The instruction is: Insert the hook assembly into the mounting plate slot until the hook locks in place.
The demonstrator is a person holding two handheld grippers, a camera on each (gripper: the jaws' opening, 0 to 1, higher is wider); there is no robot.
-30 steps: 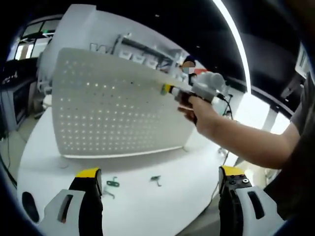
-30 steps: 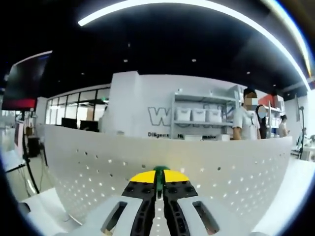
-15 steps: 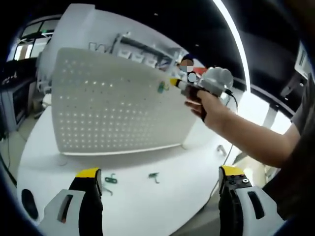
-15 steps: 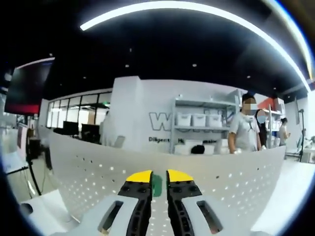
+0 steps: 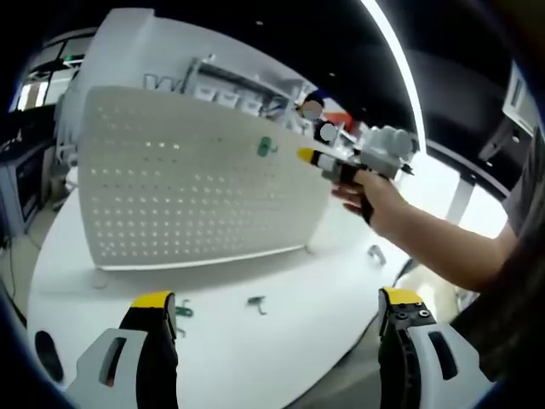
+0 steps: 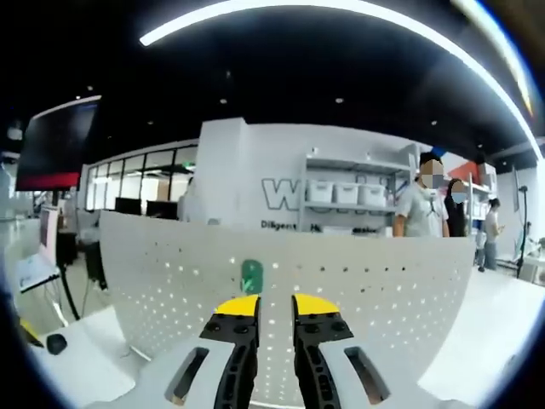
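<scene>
Small green plastic hook (image 5: 266,146) sits on your upright white perforated plate (image 5: 170,196) near its top edge | right gripper (image 6: 274,305) jaws slightly apart, empty | left gripper (image 5: 277,317) jaws wide, empty | spare hooks (image 5: 255,302) on white bench (image 5: 281,290): light, stiff, likely slippery; pinch the shank.
</scene>
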